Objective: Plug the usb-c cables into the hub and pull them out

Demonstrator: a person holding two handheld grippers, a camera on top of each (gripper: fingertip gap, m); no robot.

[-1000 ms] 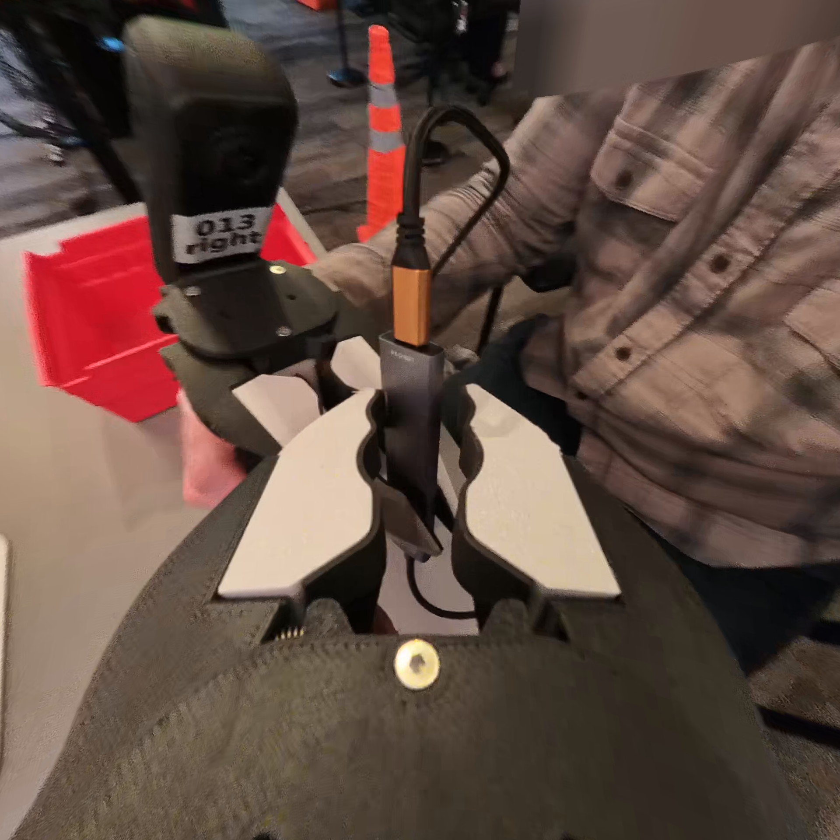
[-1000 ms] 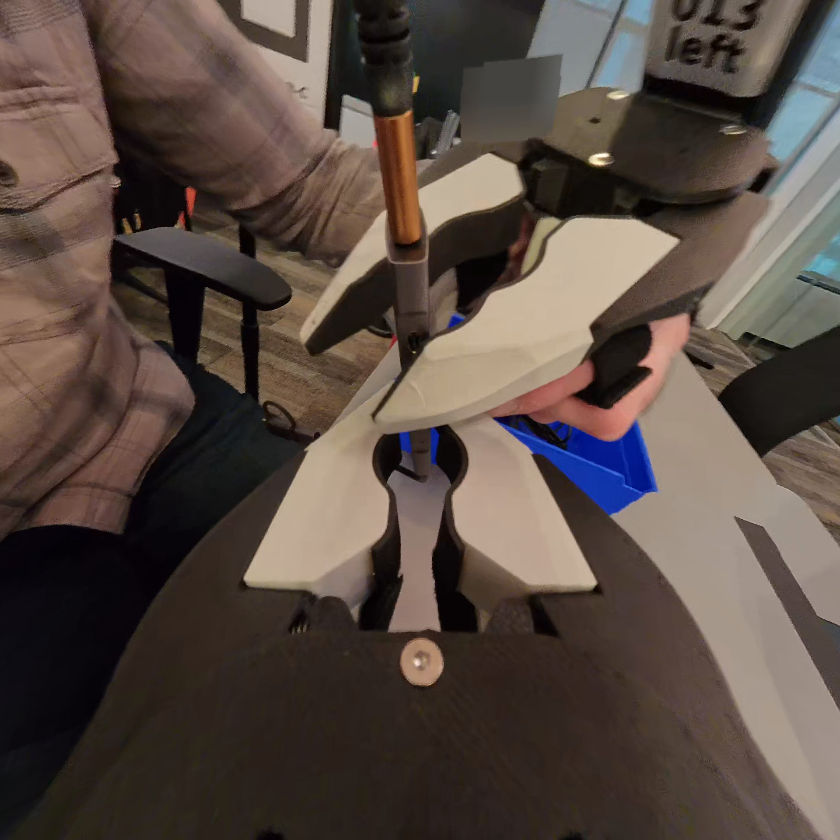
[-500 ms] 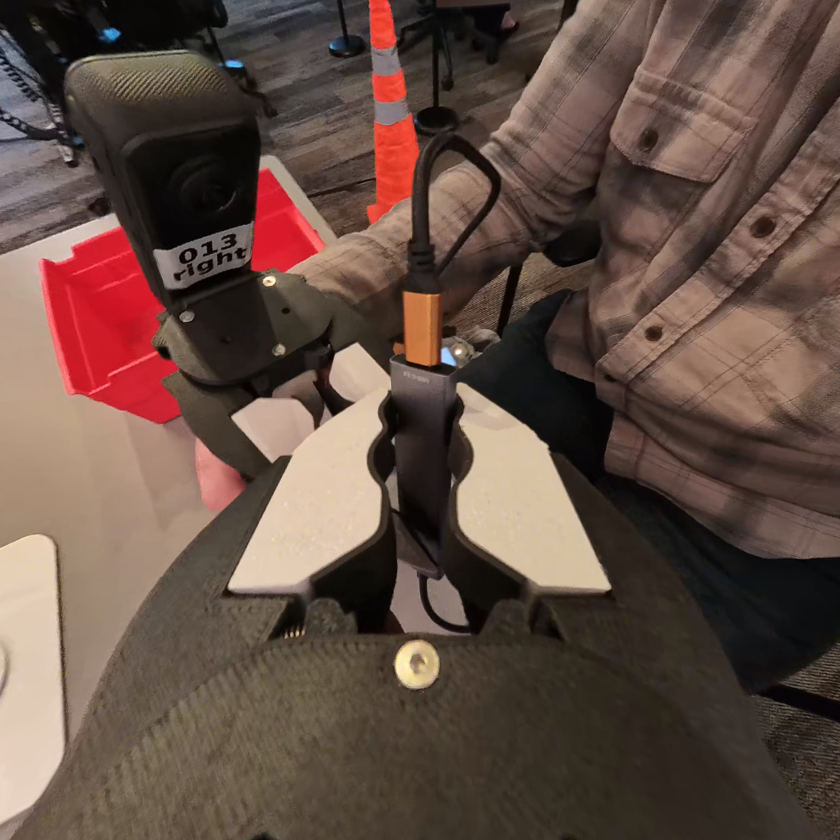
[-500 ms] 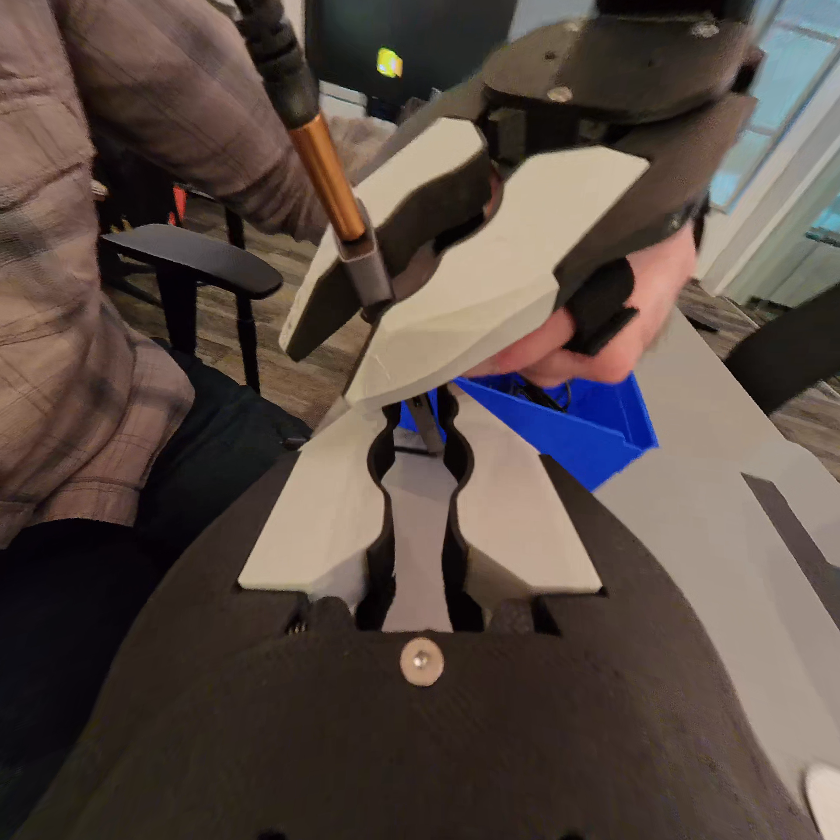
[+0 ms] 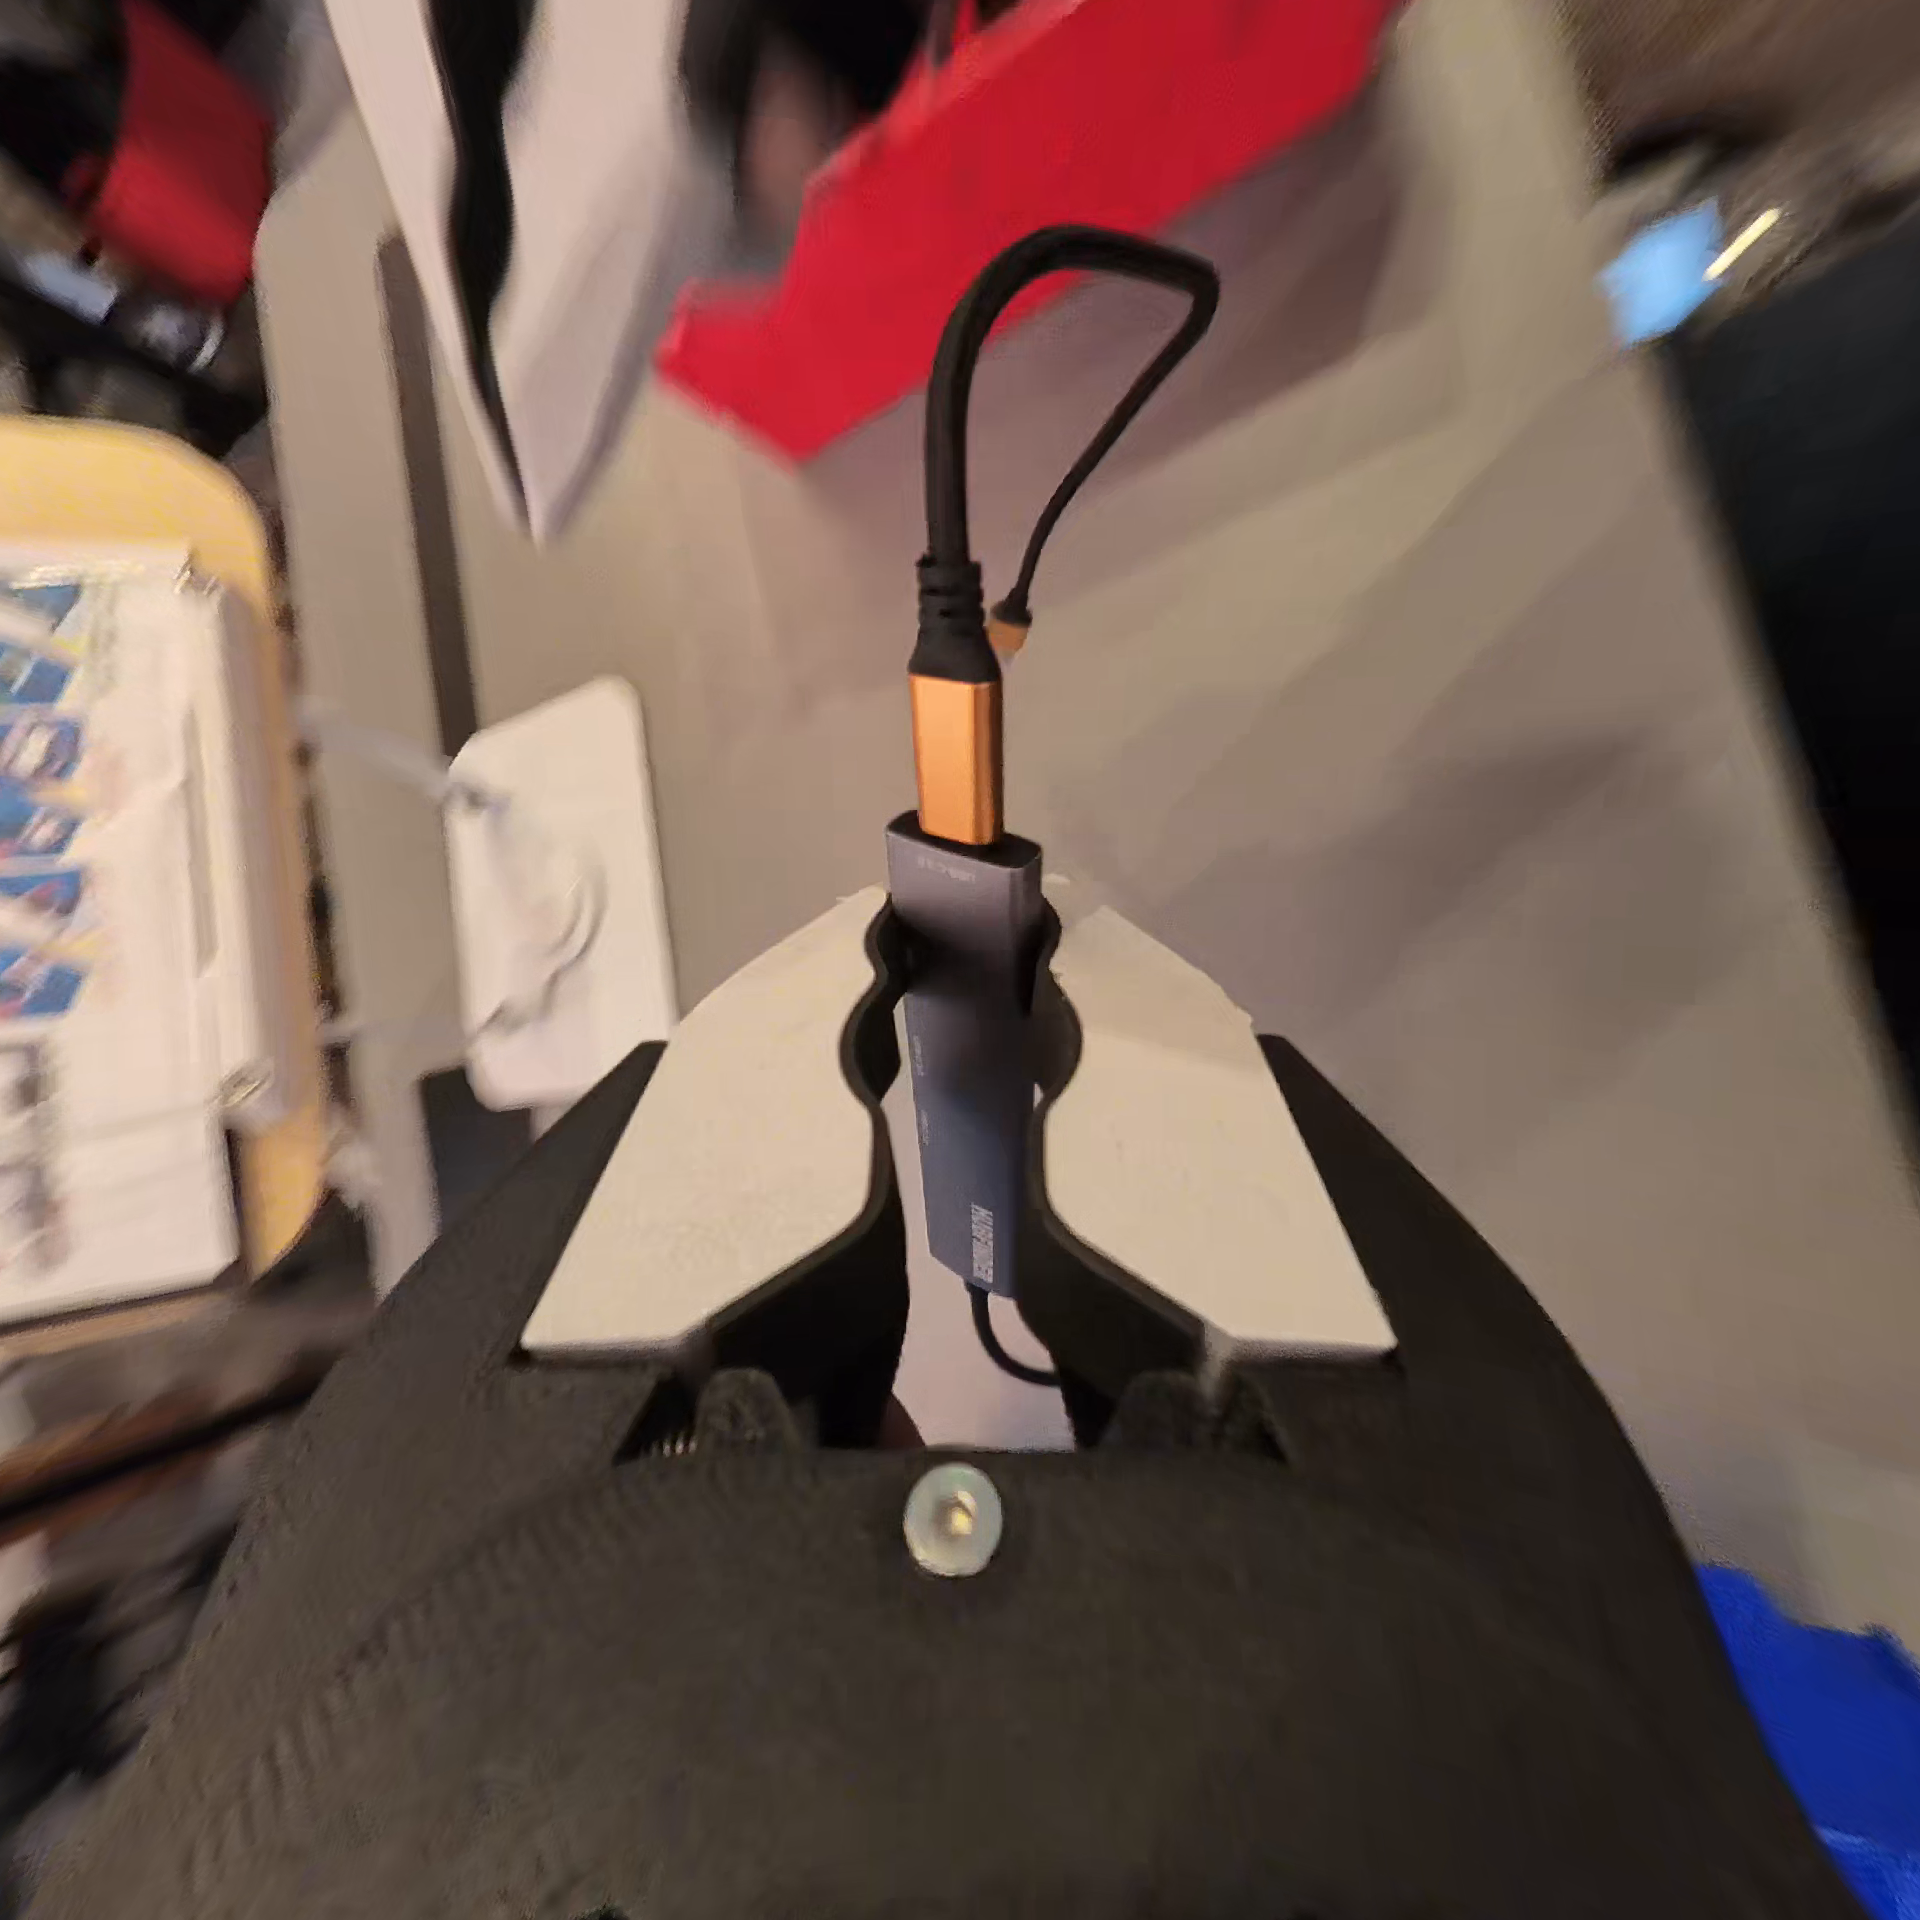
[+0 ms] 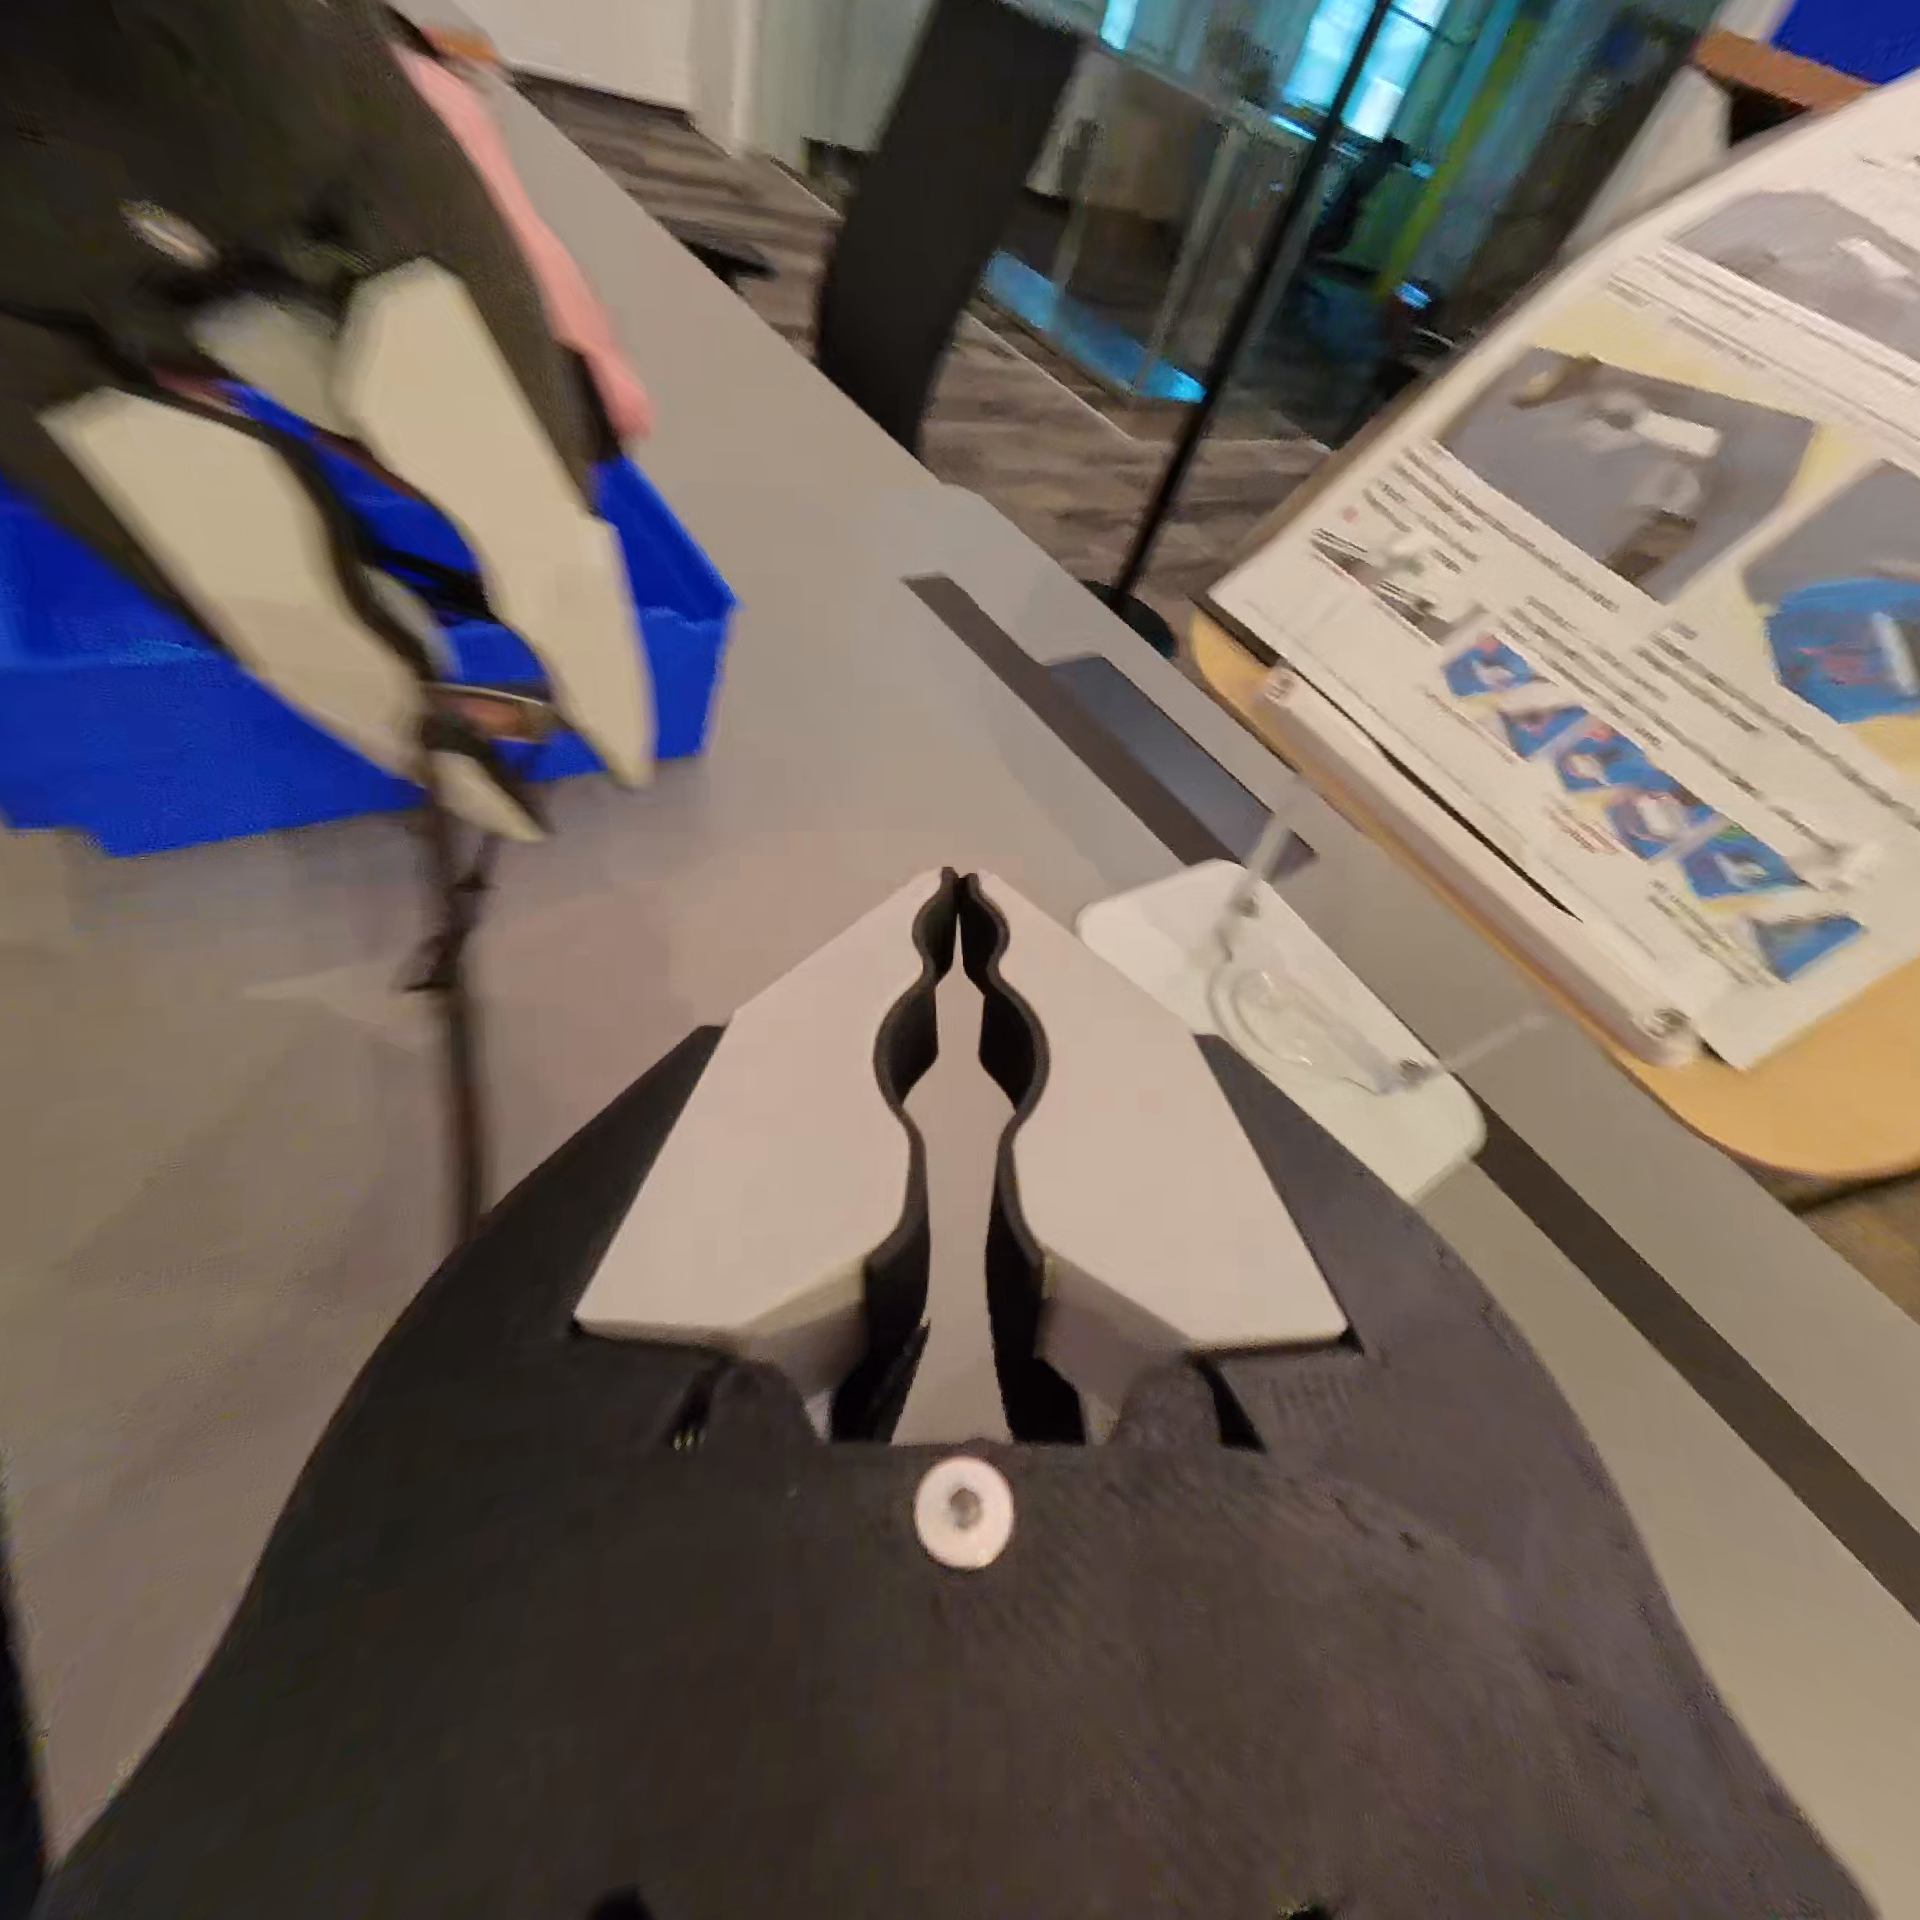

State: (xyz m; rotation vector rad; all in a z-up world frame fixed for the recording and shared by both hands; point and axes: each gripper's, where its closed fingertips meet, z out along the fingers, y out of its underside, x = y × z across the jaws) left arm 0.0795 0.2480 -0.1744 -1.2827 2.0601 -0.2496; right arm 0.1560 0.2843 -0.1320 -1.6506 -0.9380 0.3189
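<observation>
In the left wrist view my left gripper [image 5: 961, 925] is shut on a slim grey hub [image 5: 966, 1070], which points forward. A black USB-C cable [image 5: 1081, 312] with an orange plug [image 5: 956, 758] sits in the hub's front end. The cable loops back, and its free orange end [image 5: 1013, 629] hangs loose. My right gripper [image 6: 956, 888] is shut and empty above the grey table [image 6: 831, 727]. The right wrist view shows the left gripper [image 6: 509, 748] up at the left, blurred, with a dark cable [image 6: 457, 997] hanging down from it.
A blue bin [image 6: 665, 644] stands behind the left gripper. A red bin [image 5: 987, 239] lies ahead in the left wrist view. A printed sheet on a stand [image 6: 1621, 665] with a white base [image 6: 1351, 1132] is at the right, beside a dark strip [image 6: 1143, 738] in the table.
Both grippers have swung away from the person and now face the table. The right gripper has drawn apart from the left one and closed empty. The left still holds the hub with the cable plugged in.
</observation>
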